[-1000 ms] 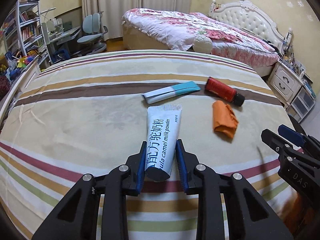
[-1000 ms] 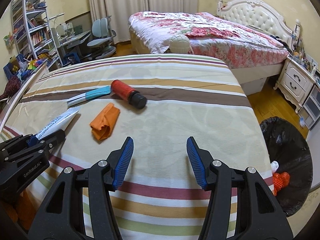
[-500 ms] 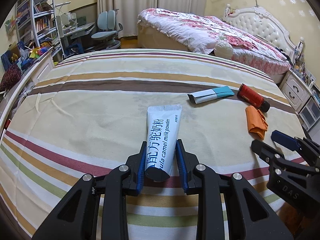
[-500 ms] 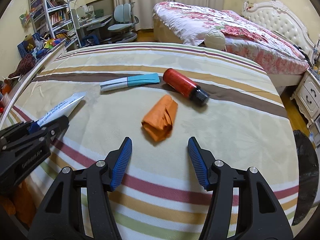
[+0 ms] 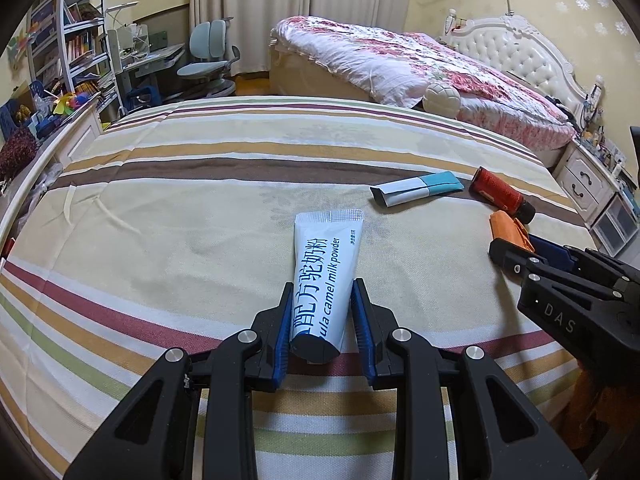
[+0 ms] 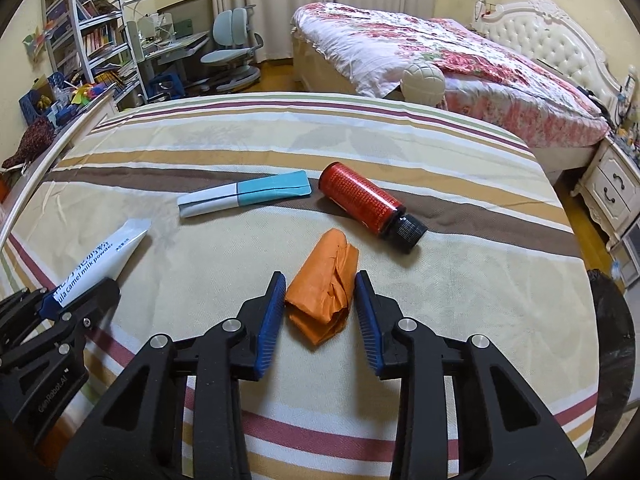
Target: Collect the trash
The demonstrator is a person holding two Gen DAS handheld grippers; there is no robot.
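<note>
Wrapper [image 6: 323, 286], orange and crumpled, lies between closing right tongs [image 6: 320, 312].

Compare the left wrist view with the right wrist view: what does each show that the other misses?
Only the left wrist view: the left gripper clamped on the milk powder tube.
Only the right wrist view: the right gripper closing around the orange wrapper, and the black trash bag beside the bed.
Both: the red bottle, the blue-and-white packet, and the striped bedspread.
</note>
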